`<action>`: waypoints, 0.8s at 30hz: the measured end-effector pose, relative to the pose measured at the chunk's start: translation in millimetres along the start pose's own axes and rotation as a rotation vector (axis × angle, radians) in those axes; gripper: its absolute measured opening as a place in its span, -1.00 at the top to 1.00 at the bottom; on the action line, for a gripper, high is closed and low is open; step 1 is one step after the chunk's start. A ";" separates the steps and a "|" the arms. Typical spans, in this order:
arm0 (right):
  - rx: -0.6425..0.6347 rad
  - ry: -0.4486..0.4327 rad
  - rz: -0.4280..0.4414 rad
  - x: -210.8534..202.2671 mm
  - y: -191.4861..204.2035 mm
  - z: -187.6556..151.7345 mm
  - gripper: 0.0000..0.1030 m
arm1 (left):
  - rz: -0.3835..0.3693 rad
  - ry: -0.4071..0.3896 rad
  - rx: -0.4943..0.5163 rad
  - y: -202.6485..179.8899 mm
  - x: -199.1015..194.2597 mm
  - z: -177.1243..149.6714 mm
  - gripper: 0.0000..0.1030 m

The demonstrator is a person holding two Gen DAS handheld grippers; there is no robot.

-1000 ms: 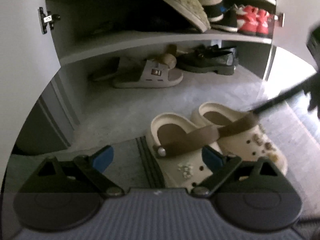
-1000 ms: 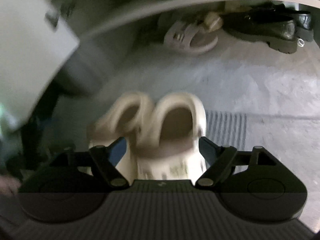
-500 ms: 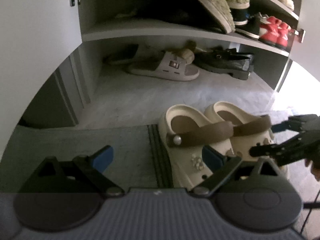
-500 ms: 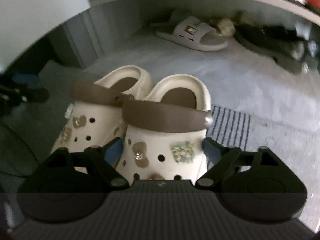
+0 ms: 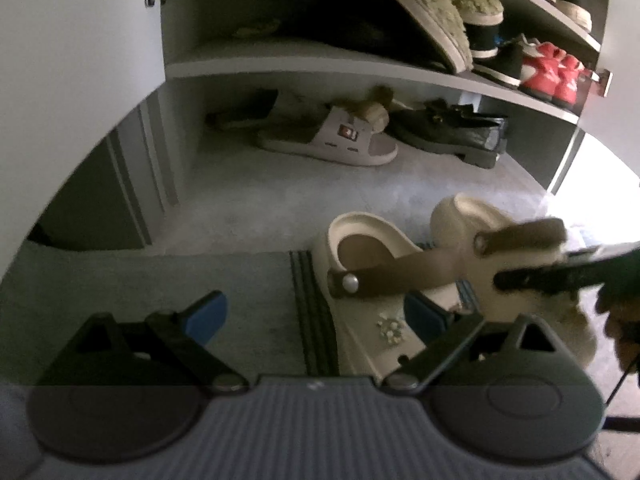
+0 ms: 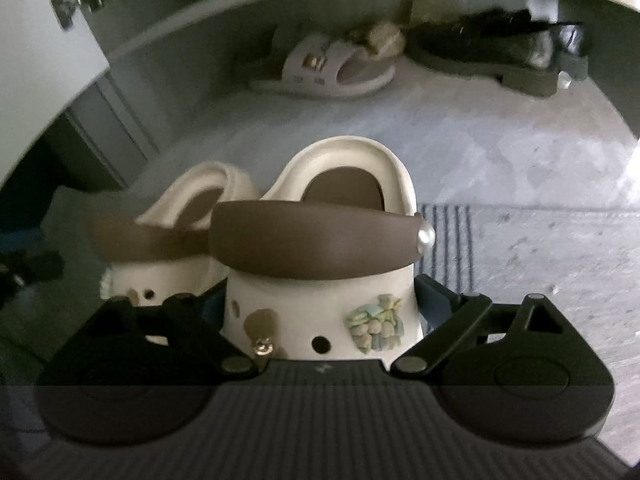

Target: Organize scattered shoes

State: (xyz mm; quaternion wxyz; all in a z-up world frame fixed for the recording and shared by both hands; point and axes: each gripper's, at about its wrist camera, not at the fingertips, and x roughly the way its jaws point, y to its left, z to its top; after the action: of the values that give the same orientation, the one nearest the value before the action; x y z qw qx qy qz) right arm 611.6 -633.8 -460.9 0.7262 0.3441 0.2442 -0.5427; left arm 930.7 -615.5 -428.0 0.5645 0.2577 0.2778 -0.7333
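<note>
Grey concrete floor [image 5: 280,200] runs under an open white shoe cabinet [image 5: 280,60], where a pale slide sandal [image 5: 332,140] and black loafers [image 5: 452,132] sit on the bottom level. Two cream foam clogs with brown heel straps stand side by side on a striped mat [image 5: 312,308]. One clog [image 6: 320,280] sits between the right gripper's [image 6: 320,312] wide-spread jaws; whether the pads touch it cannot be told. Beside the other clog [image 5: 372,280], the left gripper [image 5: 316,312] hangs spread apart, empty.

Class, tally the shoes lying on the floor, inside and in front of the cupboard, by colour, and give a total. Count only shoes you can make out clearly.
Cream clogs: 2
Pale slide sandal: 1
Black shoe: 1
Total: 4
</note>
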 end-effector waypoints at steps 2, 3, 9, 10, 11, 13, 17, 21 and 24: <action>-0.009 -0.059 0.026 -14.7 5.1 15.4 -0.85 | 0.003 -0.009 0.002 0.4 -1.8 -0.5 -0.87; -0.020 -0.105 0.046 -24.5 10.1 27.0 -0.85 | 0.009 -0.017 0.014 -0.3 -2.9 -1.0 -0.87; -0.146 -0.205 0.193 -19.4 48.7 82.8 -0.85 | 0.014 -0.013 0.034 -1.1 -6.6 -5.5 -0.87; -0.177 -0.219 0.205 -13.6 56.1 89.0 -0.85 | 0.013 -0.010 0.033 -0.4 -6.8 -6.1 -0.87; -0.199 -0.243 0.219 -1.2 67.5 101.5 -0.85 | 0.016 -0.005 0.032 -0.6 -7.0 -6.8 -0.87; -0.229 -0.296 0.208 12.2 81.8 117.1 -0.84 | 0.021 0.003 0.034 -1.0 -8.1 -7.8 -0.87; -0.258 -0.361 0.158 39.2 104.0 146.2 -0.84 | 0.037 -0.012 0.049 0.6 -15.0 -9.2 -0.87; -0.258 -0.373 0.130 66.9 118.3 166.6 -0.84 | 0.056 -0.005 0.040 5.3 -18.3 -10.2 -0.87; -0.271 -0.409 0.094 81.3 134.9 179.2 -0.86 | 0.068 0.004 0.046 7.7 -20.5 -12.9 -0.87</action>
State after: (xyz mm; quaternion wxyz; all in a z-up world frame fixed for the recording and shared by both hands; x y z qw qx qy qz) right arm 761.0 -797.8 -373.0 0.8246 0.1376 0.1462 -0.5289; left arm 943.7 -594.0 -423.9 0.5825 0.2812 0.2529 -0.7195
